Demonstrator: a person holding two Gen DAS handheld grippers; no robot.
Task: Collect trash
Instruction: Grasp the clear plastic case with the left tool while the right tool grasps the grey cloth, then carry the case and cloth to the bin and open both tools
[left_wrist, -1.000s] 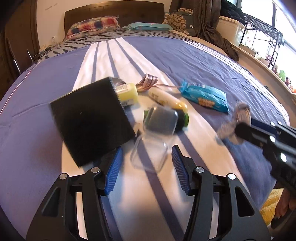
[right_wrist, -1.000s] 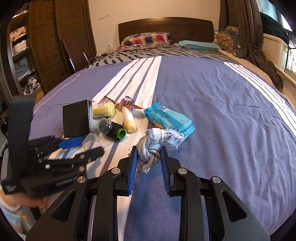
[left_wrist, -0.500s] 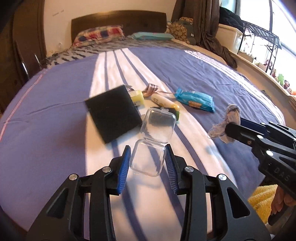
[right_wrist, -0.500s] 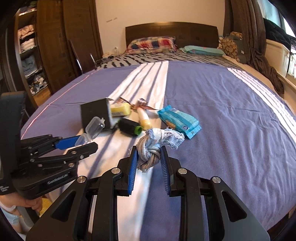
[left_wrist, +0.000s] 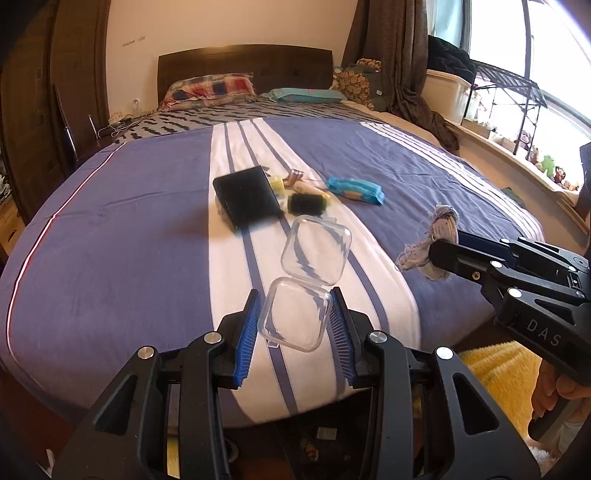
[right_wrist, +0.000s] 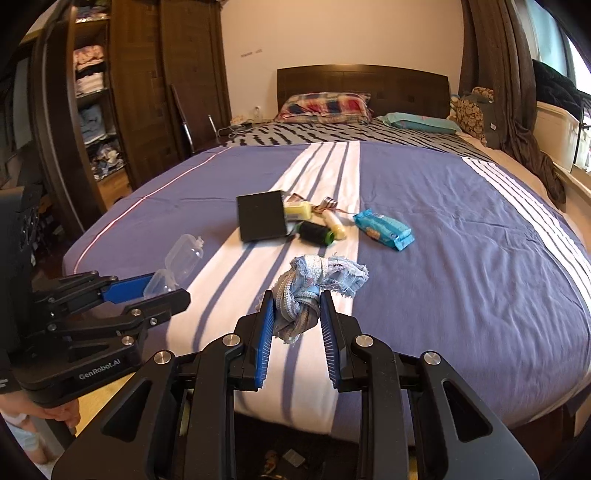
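The bed (left_wrist: 129, 229) lies ahead of and below both tools, and each tool hangs past its near edge with a load. The leftover trash sits well ahead on the white stripe: a black box (right_wrist: 261, 216), a blue packet (right_wrist: 384, 229), a dark roll (right_wrist: 314, 232) and a yellow bottle (right_wrist: 297, 211), all close together.

The left tool (left_wrist: 294, 318) pinches the lower half of a clear hinged case (left_wrist: 295, 317) between its pads. The case's long axis runs straight ahead of the tool, with the open lid pointing forward and up. The right tool (right_wrist: 296, 317) is pressed onto a knotted rag (right_wrist: 314, 280) that bunches forward and trails to its right.

The step looks like carrying both pieces off to a bin, which is not in view. I would keep the squeeze on the case gentle and steady, since thin plastic may pop out sideways, and keep the lid clear of the other tool.
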